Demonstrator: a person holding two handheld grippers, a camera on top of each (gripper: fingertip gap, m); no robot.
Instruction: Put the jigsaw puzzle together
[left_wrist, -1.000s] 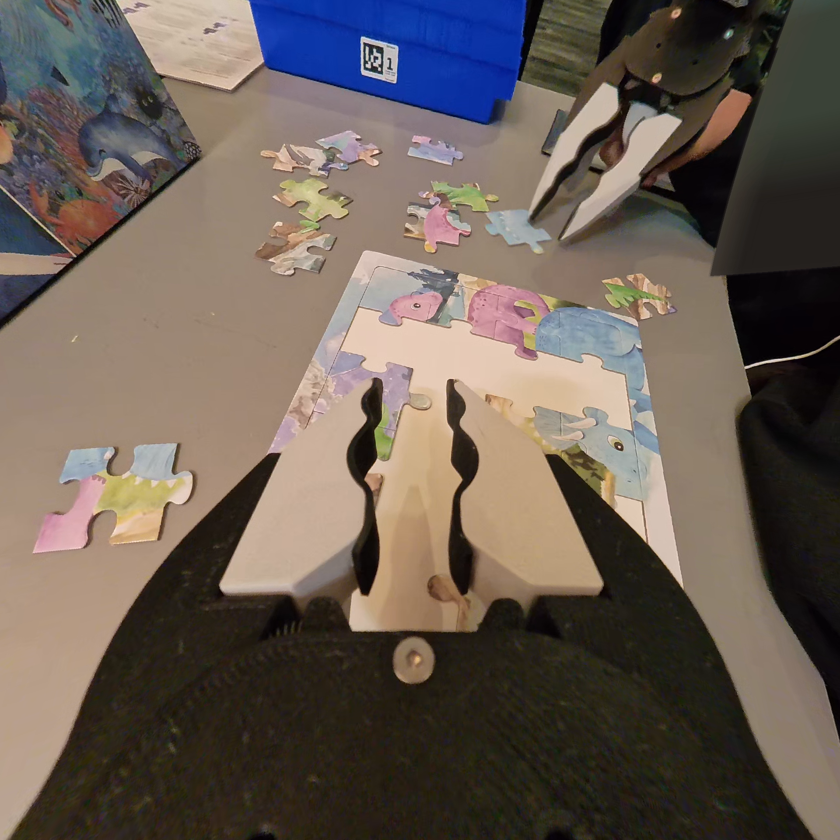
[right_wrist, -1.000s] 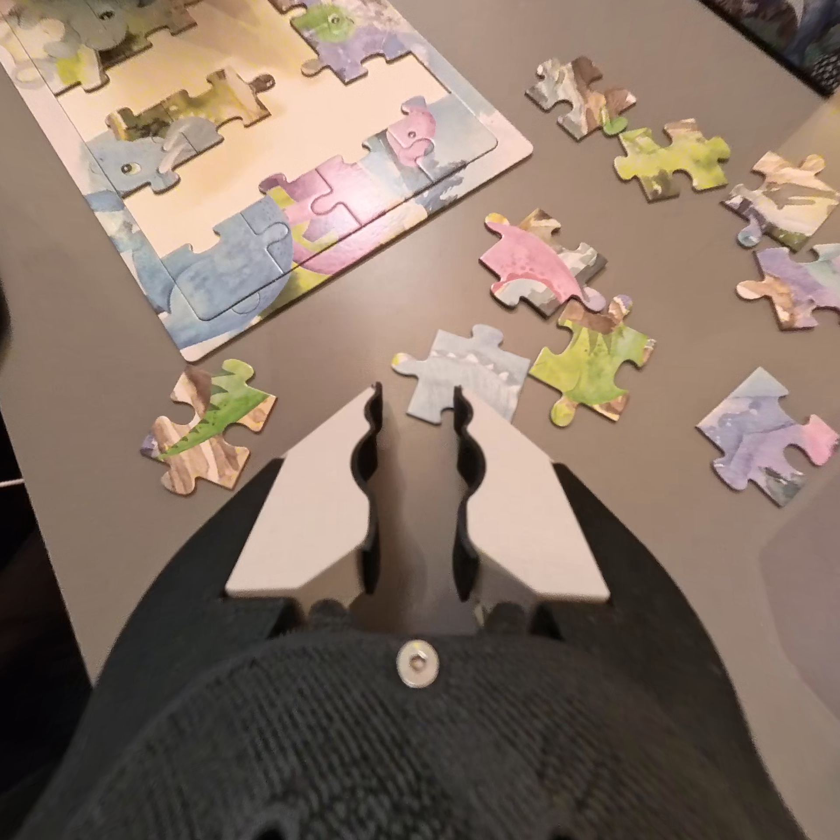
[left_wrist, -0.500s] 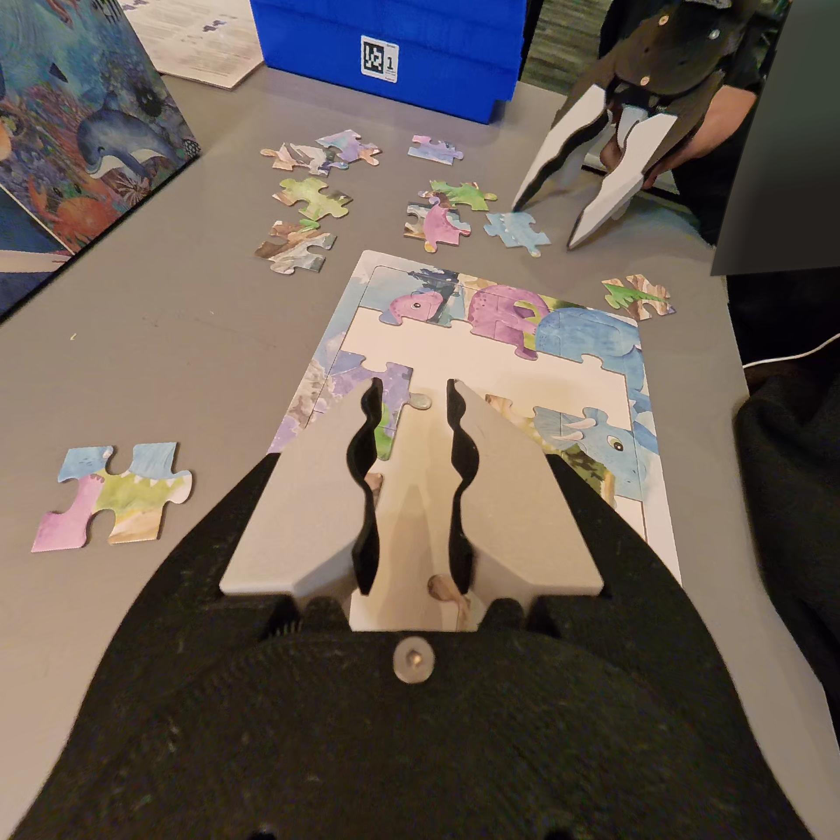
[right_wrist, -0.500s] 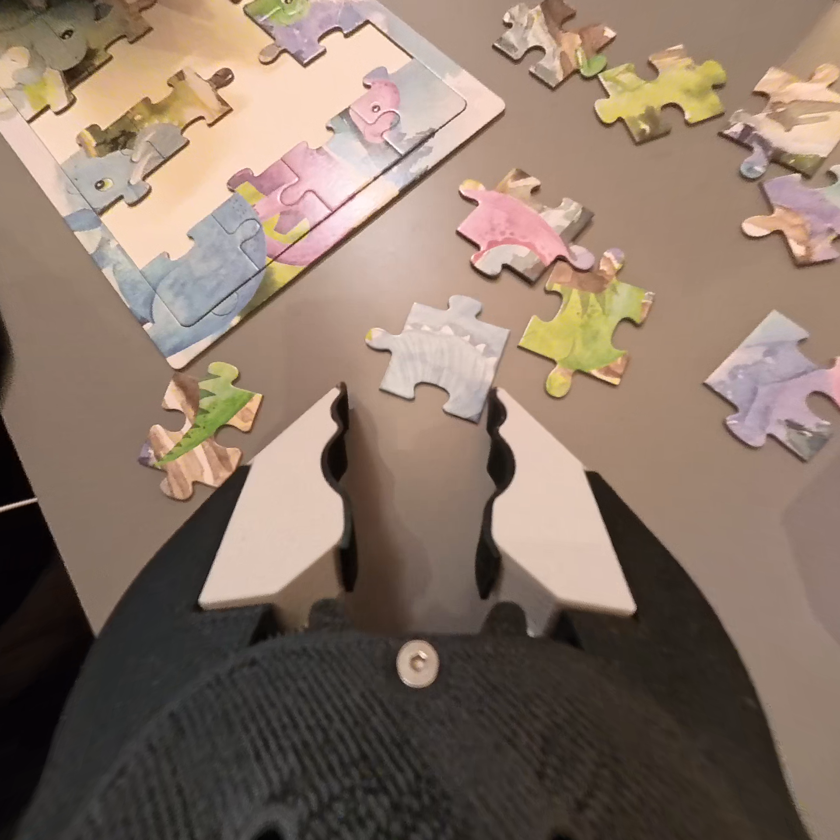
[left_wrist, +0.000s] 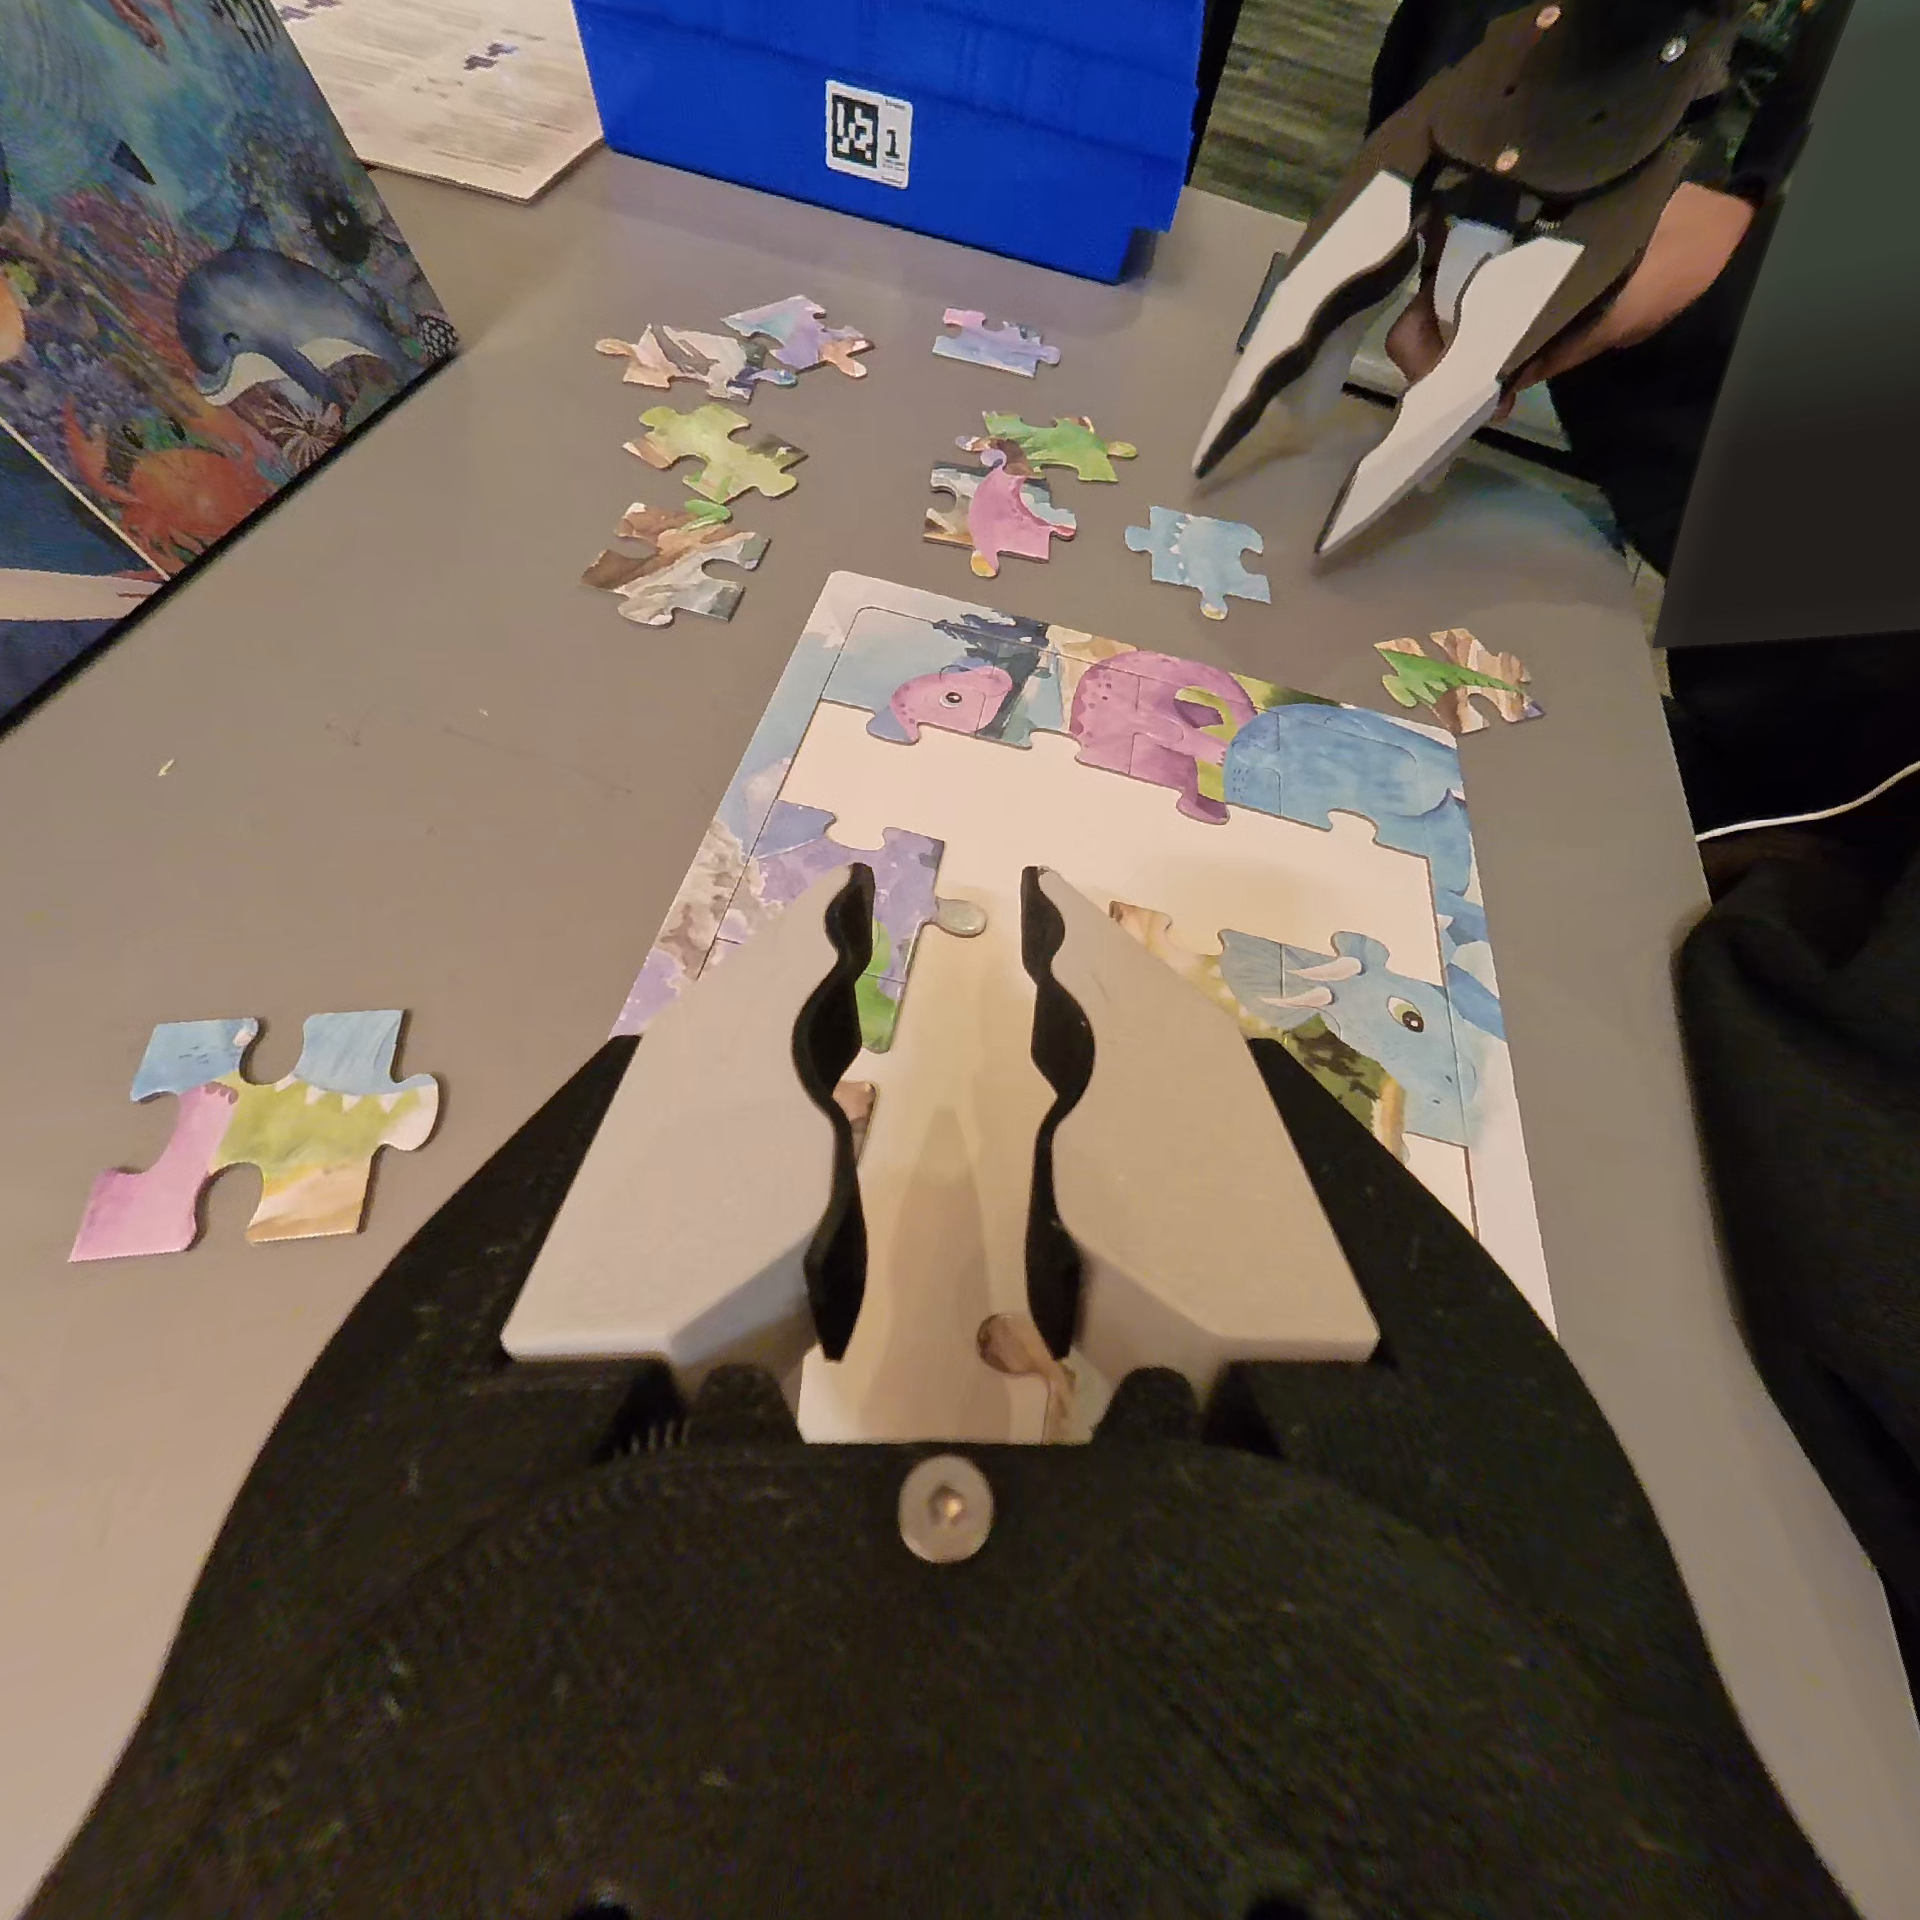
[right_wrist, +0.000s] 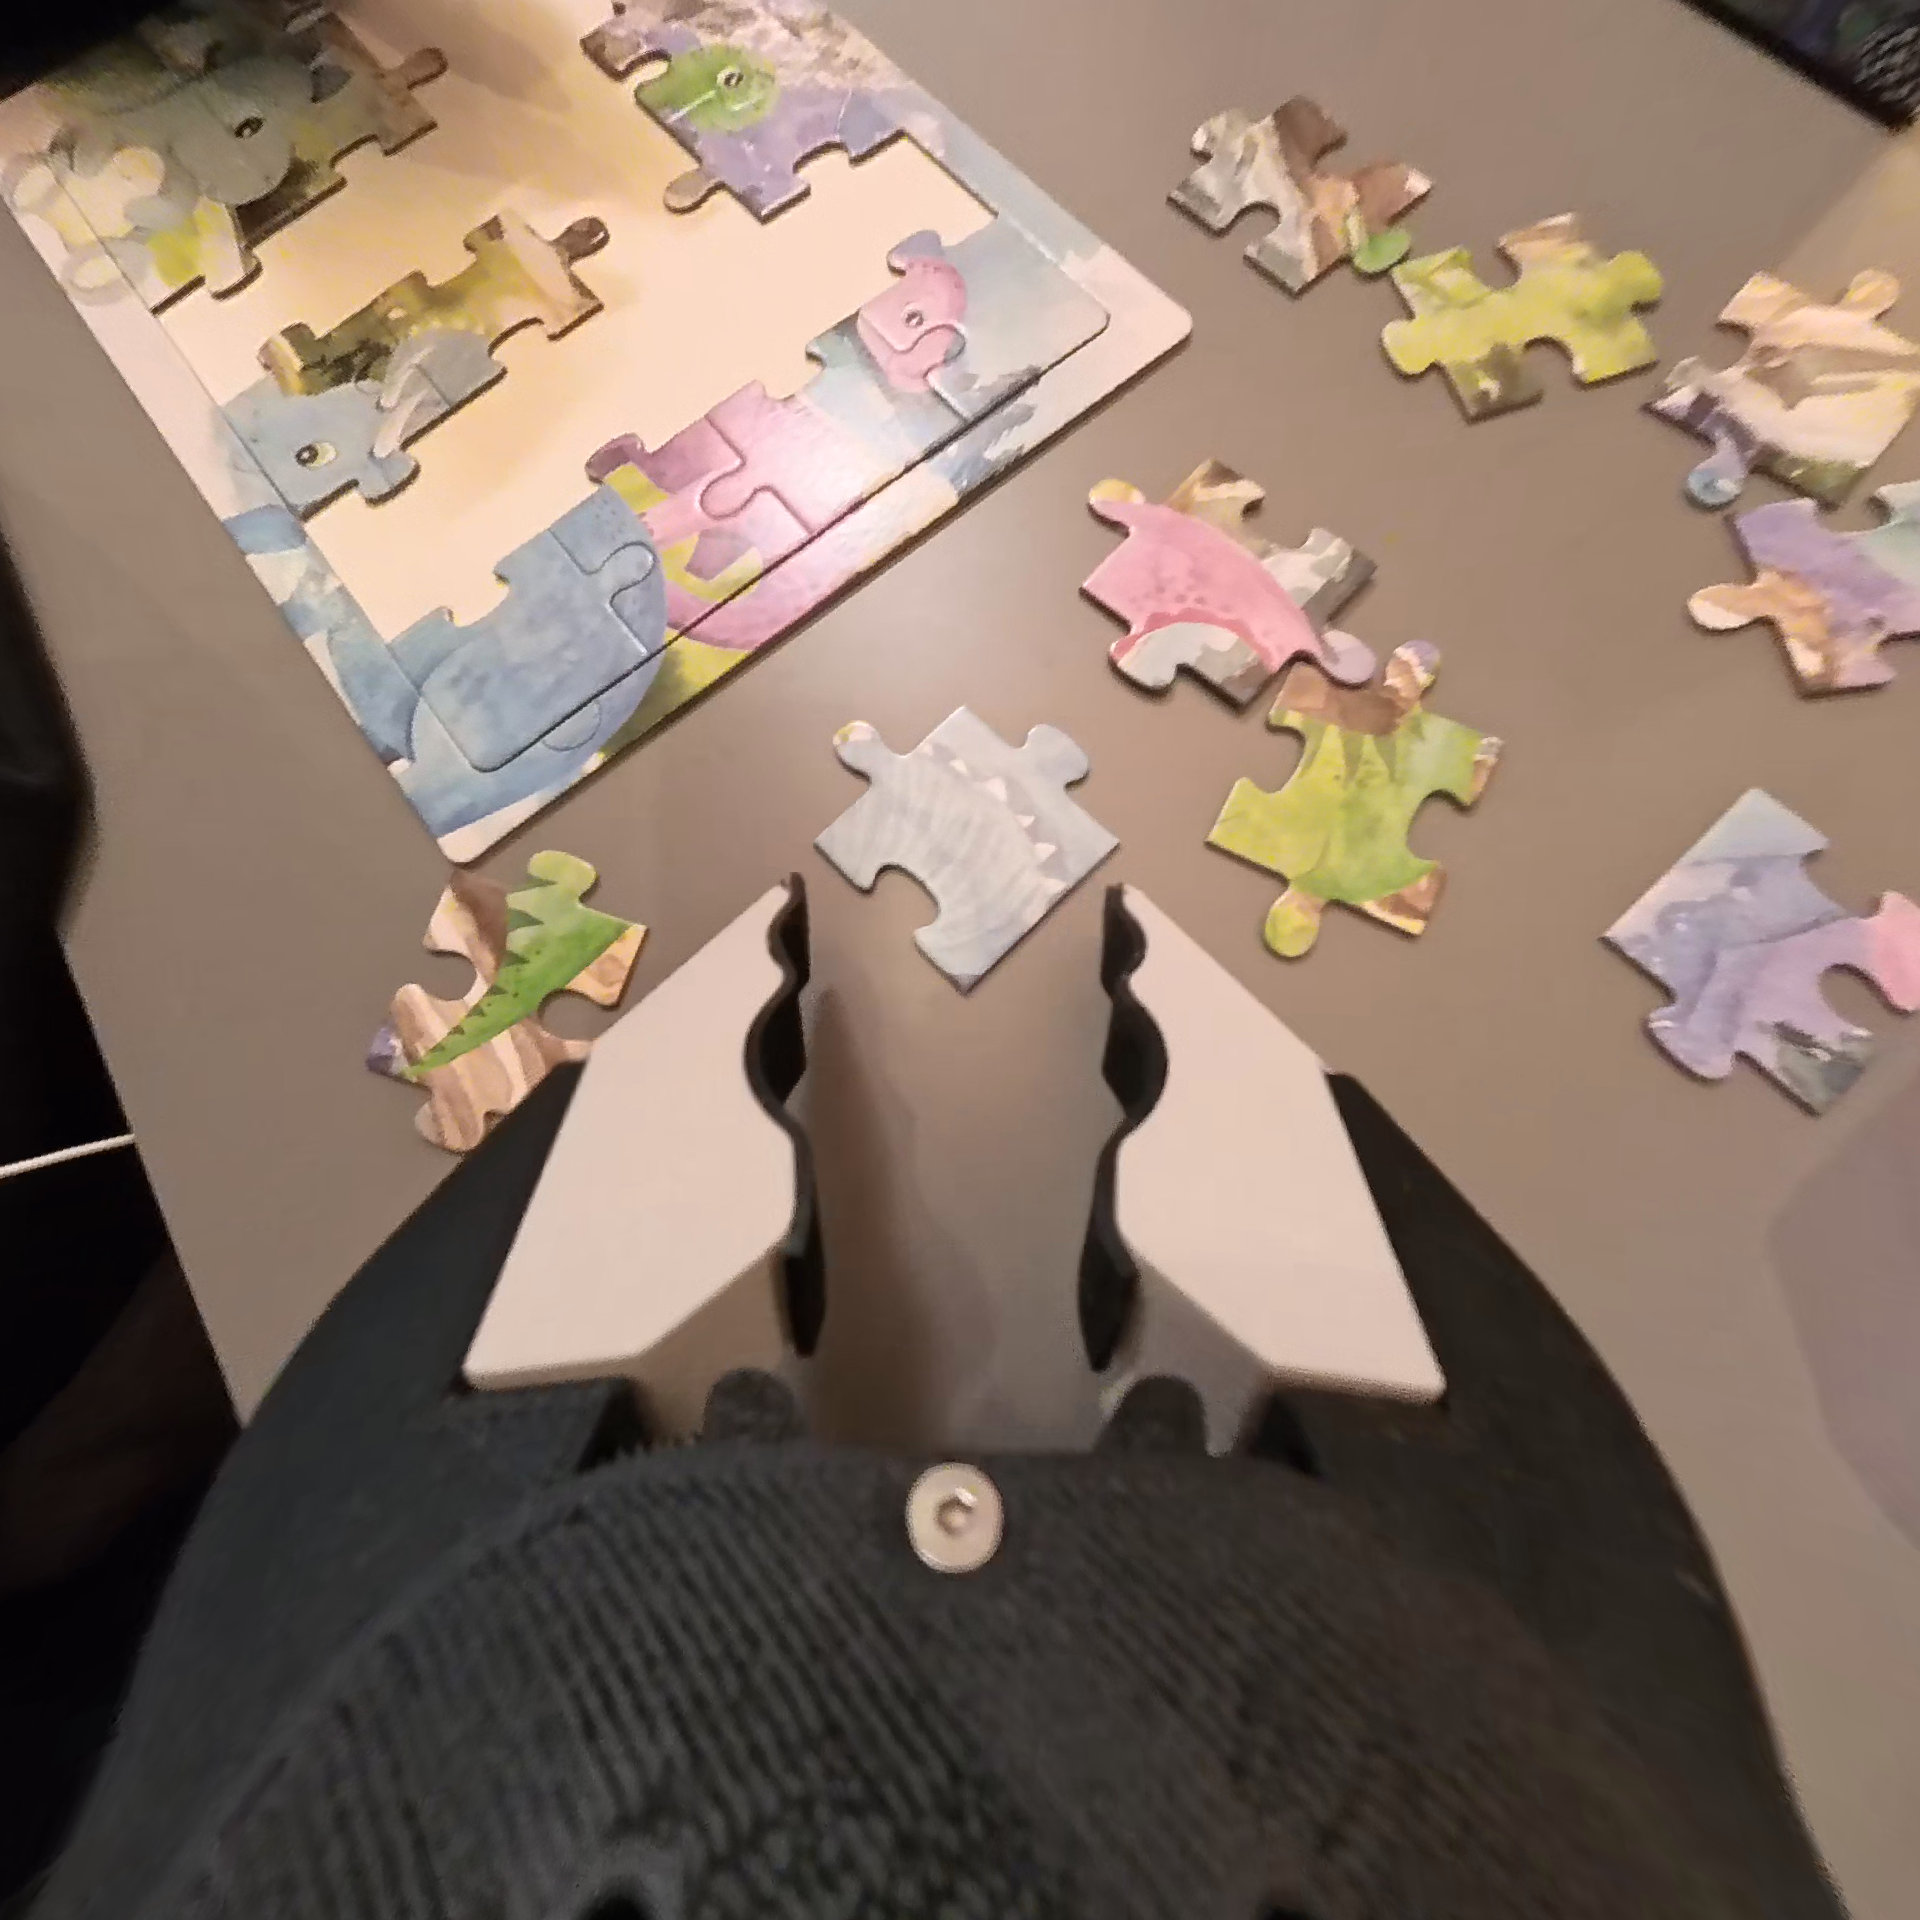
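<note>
The puzzle tray (left_wrist: 1091, 821) lies in front of me with pieces set along its far and right sides, and it also shows in the right wrist view (right_wrist: 727, 270). My left gripper (left_wrist: 945, 883) hovers over its near part, open and empty. My right gripper (right_wrist: 956, 894) is open. A loose light blue piece (right_wrist: 966, 831) lies flat on the table just beyond its tips, not gripped. In the left wrist view the right gripper (left_wrist: 1268, 509) stands to the right of that piece (left_wrist: 1200, 556). A pink piece (right_wrist: 1216, 592) and a green piece (right_wrist: 1351, 810) lie close by.
Several loose pieces lie beyond the tray. One green-and-brown piece (right_wrist: 509, 997) lies by the tray's corner and one piece (left_wrist: 260, 1132) lies alone at the left. A blue bin (left_wrist: 935, 104) stands at the back and a picture box (left_wrist: 156, 260) at the left. The table edge runs along the right. About 25 centimeters separates my left fingertips from my right.
My right gripper has opened wider and drawn back a little from the light blue piece, which stays on the table. My left gripper has not moved.
</note>
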